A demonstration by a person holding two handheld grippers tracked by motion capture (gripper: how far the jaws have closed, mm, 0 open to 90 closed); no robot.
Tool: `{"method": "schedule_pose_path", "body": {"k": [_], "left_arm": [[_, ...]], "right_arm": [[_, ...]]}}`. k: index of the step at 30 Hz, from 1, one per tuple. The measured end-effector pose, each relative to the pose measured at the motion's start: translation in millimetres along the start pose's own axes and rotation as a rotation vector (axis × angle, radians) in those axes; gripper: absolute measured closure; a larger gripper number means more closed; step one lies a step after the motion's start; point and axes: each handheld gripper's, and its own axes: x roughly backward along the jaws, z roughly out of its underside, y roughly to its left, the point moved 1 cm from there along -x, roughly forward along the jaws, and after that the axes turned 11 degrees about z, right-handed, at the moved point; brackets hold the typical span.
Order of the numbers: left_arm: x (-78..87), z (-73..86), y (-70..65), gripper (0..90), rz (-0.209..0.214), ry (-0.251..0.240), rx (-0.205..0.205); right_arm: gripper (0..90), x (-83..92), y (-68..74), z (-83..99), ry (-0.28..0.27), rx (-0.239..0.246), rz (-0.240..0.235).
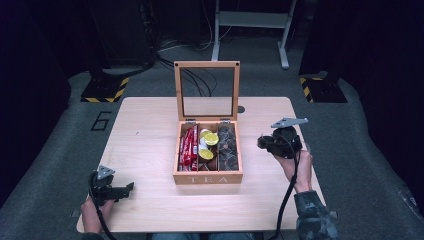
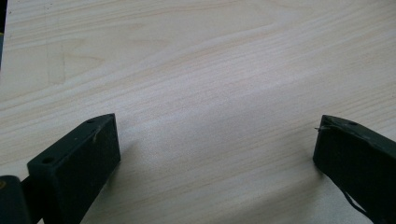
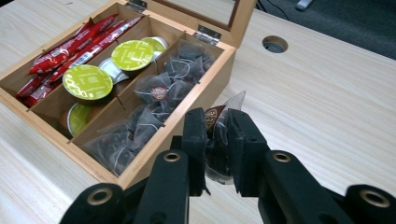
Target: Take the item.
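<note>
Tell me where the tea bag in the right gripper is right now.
The tea bag is pinched in the right gripper, above the table just outside the tea box, beside its compartment of dark tea bags.

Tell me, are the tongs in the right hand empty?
No, the right tongs are clamped on a clear tea sachet, held just outside the wooden tea box.

My right gripper (image 1: 265,142) hangs just right of the tea box (image 1: 207,176), jaws clamped on a tea bag (image 3: 218,140), my forearm (image 1: 305,200) running back toward me. My left gripper (image 1: 122,190) rests low, well to the left of the box near its front, jaws spread wide, nothing between them.
</note>
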Motion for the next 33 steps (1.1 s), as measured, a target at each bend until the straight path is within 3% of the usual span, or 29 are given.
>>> {"method": "schedule_pose_path", "body": {"k": [15, 33], "left_arm": [[0.0, 0.0, -0.1, 0.3, 0.0, 0.0, 0.001], [0.0, 0.1, -0.2, 0.3, -0.001, -0.001, 0.001]], "right_arm": [[77.8, 16.5, -24.1, 7.9, 0.006, -0.028, 0.059], [77.9, 21.8, -54.6, 21.9, 0.03, -0.092, 0.134]]}}
